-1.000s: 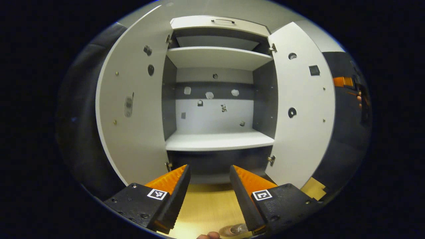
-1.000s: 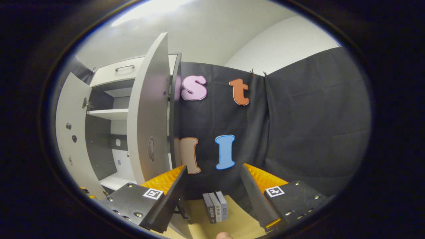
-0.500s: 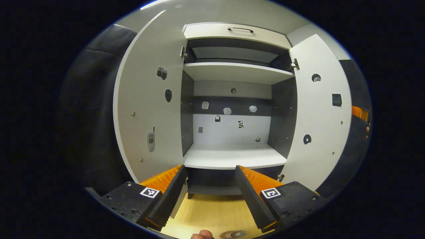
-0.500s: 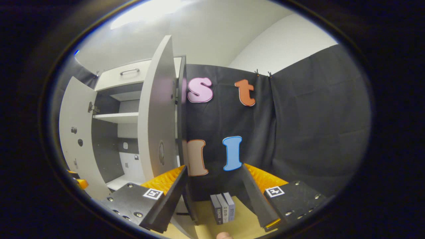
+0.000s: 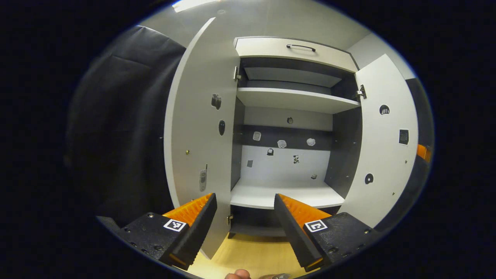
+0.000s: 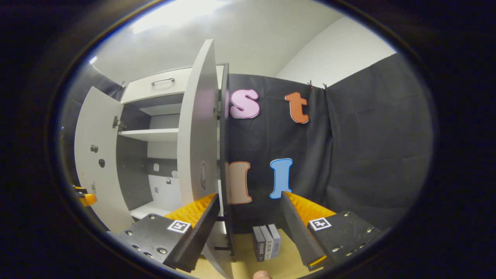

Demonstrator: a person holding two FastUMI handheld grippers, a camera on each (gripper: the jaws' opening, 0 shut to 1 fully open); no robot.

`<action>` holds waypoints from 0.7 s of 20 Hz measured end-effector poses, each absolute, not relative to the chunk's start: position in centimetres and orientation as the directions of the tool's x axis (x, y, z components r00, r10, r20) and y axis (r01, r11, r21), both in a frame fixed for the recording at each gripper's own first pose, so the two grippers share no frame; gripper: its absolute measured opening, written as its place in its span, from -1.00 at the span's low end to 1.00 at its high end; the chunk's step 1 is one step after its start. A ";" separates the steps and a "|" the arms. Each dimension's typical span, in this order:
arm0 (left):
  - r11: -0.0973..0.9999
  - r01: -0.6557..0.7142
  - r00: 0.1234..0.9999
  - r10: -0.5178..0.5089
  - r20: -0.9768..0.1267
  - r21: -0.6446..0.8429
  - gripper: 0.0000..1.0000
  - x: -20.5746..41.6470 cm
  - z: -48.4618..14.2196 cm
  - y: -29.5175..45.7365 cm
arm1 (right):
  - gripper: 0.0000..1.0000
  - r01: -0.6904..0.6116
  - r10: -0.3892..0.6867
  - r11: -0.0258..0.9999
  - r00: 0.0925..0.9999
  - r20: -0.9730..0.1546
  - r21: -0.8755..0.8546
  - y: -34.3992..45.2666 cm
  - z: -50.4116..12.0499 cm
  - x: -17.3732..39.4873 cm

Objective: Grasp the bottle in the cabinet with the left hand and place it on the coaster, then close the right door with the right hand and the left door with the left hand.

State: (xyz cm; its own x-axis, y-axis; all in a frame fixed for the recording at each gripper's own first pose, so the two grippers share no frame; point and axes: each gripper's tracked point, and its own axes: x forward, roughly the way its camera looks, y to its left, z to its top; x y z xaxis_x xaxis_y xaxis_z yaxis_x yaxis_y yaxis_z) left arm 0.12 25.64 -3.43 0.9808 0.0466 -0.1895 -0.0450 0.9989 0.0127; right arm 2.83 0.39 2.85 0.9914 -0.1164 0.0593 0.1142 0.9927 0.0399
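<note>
In the left gripper view we face the white cabinet (image 5: 288,128) with both doors swung open. Its left door (image 5: 197,128) stands just beyond the near finger, and its right door (image 5: 383,155) hangs open on the far side. The lower shelf (image 5: 286,195) and the upper shelf (image 5: 294,100) are bare, and small stickers dot the back panel. A closed drawer with a dark handle (image 5: 300,47) tops the unit. The left gripper (image 5: 244,228) has its jaws spread wide with nothing between them, over the wooden tabletop (image 5: 252,255). At the bottom edge we see a rounded clear glass object (image 5: 276,276), possibly the bottle's top; we cannot tell for certain.

In the right gripper view, the right gripper (image 6: 248,228) also has its jaws spread and empty. The right door (image 6: 199,128) stands edge-on just ahead of its near finger. Three small grey books (image 6: 266,242) stand upright on the tabletop between the fingers, against the black cloth wall (image 6: 348,147).
</note>
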 end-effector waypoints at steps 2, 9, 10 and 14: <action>0.998 -0.062 0.982 0.063 -0.178 0.011 0.91 -0.2 -2.8 26.3 | 0.84 0.091 -0.092 0.996 0.993 0.076 0.017 1.1 3.2 3.0; 0.993 -0.117 0.982 0.111 -0.153 -0.026 0.91 -2.1 -1.6 28.5 | 0.90 -0.034 0.030 0.997 0.998 0.060 0.062 5.0 2.8 3.8; 0.992 -0.126 0.981 0.121 -0.152 -0.022 0.90 -2.4 -1.4 28.9 | 0.90 -0.055 0.051 0.996 0.997 0.058 0.065 5.7 2.9 4.0; 0.985 -0.173 0.975 0.171 -0.141 -0.006 0.90 -3.9 -0.7 31.0 | 0.90 -0.126 0.121 0.987 0.991 0.049 0.097 8.9 2.5 5.3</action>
